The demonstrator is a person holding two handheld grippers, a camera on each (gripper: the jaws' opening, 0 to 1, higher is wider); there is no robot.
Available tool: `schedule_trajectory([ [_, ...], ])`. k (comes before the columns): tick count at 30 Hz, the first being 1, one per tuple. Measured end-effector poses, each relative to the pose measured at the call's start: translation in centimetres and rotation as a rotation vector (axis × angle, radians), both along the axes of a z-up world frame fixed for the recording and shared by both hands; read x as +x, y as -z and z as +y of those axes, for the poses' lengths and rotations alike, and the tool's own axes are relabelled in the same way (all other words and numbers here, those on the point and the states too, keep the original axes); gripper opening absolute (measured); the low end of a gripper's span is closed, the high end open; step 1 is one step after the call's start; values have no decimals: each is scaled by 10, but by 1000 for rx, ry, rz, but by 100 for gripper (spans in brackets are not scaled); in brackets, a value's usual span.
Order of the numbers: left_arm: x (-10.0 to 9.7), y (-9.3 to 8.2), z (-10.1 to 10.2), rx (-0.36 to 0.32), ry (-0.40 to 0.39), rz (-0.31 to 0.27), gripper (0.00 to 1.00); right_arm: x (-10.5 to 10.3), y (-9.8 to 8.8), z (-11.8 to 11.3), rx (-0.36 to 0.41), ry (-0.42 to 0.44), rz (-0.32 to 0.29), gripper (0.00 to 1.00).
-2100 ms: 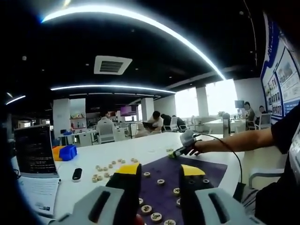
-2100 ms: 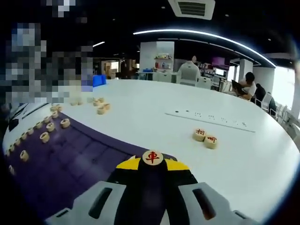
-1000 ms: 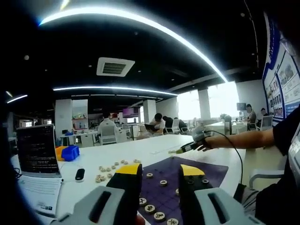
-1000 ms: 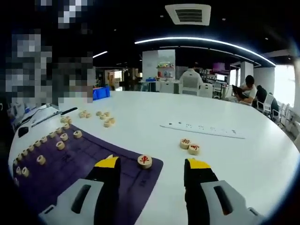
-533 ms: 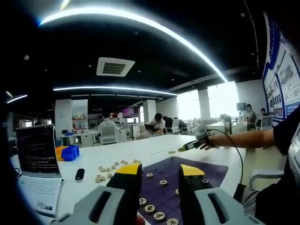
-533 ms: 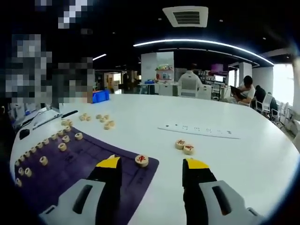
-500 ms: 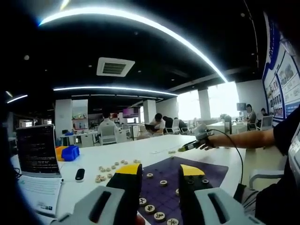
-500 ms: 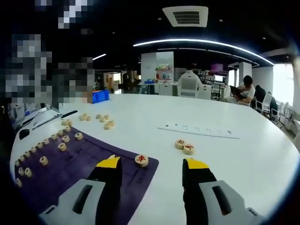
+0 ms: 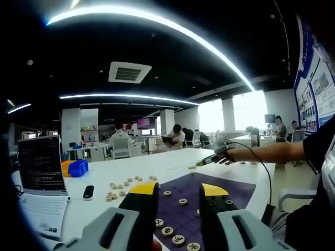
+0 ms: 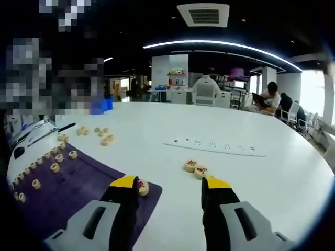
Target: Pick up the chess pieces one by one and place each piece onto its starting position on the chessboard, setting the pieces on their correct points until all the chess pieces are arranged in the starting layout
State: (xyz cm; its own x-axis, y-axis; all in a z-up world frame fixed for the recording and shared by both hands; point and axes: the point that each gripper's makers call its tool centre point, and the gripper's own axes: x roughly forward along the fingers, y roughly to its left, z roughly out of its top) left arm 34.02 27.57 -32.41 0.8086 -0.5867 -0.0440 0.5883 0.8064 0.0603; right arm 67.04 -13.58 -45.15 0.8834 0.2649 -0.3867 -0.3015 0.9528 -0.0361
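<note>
In the right gripper view, the purple chessboard (image 10: 68, 191) runs from 8 toward 6 o'clock on the white table (image 10: 251, 172), its long axis slanting away to the left. A row of chess pieces (image 10: 49, 159) lies flat along its far edge. The red-marked piece (image 10: 143, 187) sits on the board's near corner beside the left jaw. Two loose pieces (image 10: 195, 168) lie at 12 o'clock of the right gripper (image 10: 170, 189), spread, empty. The left gripper (image 9: 178, 191) is spread above the board.

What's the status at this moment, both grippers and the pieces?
Right gripper open, empty. Left gripper open over purple board. Two loose pieces ahead on white table. Nothing blocking.
</note>
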Motion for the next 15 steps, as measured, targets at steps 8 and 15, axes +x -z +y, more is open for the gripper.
schedule_trajectory([
  [8, 10, 14, -2, 5, -2, 31, 32, 24, 22, -11, -5, 62, 26, 45],
  [15, 14, 11, 3, -27, -39, 22, 32, 40, 33, -14, -2, 87, 23, 41],
])
